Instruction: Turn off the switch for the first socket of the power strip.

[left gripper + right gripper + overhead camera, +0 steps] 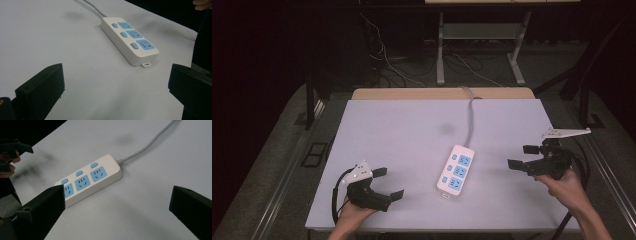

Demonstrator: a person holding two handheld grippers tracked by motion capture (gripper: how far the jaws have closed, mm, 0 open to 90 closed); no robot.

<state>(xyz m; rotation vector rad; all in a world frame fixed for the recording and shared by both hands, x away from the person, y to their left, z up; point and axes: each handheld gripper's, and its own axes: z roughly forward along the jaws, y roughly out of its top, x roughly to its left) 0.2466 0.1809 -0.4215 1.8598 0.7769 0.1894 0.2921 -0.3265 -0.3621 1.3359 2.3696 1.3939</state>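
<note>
A white power strip with three blue sockets and blue buttons lies flat on the white tabletop, right of centre. Its grey cable runs off over the far edge. My left gripper is open near the front left of the table, pointing at the strip, with nothing between its jaws. My right gripper stands open to the right of the strip, a short way off. Bare tabletop shows between its jaws.
A wooden edge shows behind the white top. Beyond it, on the dark floor, stand the legs of another desk among loose cables. The other hand's gripper appears at the far left of the right gripper view.
</note>
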